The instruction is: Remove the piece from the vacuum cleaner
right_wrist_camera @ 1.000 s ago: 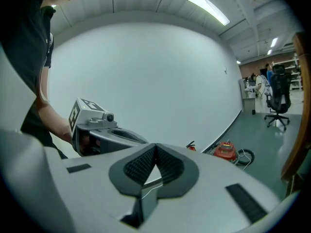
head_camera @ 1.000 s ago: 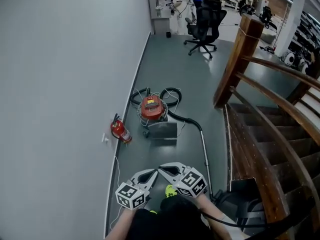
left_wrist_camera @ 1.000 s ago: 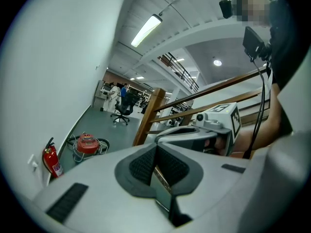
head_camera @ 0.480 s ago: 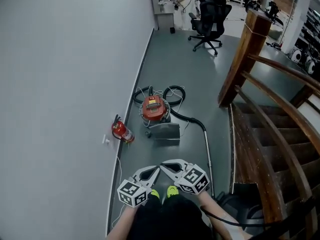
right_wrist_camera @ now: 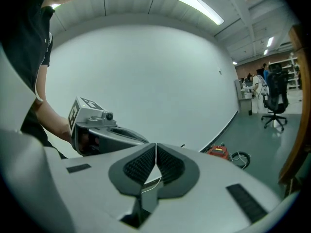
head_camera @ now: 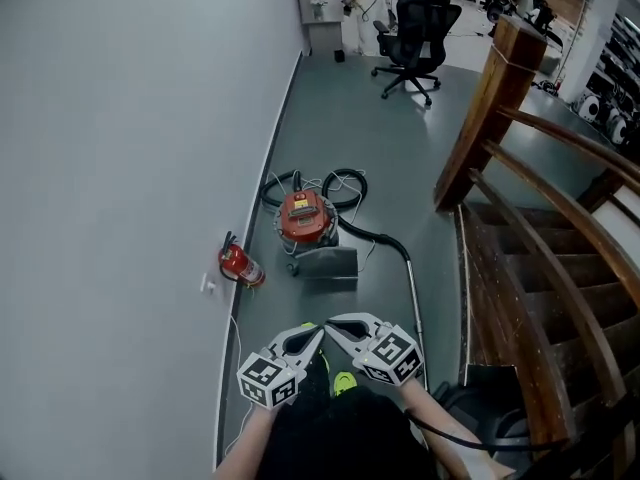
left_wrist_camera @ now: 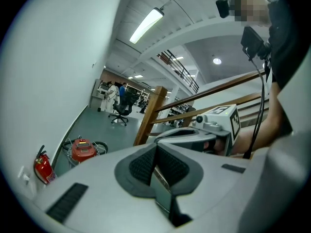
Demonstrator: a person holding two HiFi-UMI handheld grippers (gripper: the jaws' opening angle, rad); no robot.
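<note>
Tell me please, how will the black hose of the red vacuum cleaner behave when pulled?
The black hose is probably floppy: it lies in loose loops behind the red vacuum cleaner. Pulling it may drag the small cleaner along, since the floor looks smooth.

The red canister vacuum cleaner (head_camera: pixel 305 216) sits on the grey floor (head_camera: pixel 380 138) mid-corridor, with its black hose (head_camera: pixel 343 181) coiled just behind it. Left of it, against the white wall (head_camera: pixel 120 168), stands a red fire extinguisher (head_camera: pixel 238 263). A wooden staircase (head_camera: pixel 530 268) rises on the right, and a black office chair (head_camera: pixel 412 28) stands far beyond.
</note>
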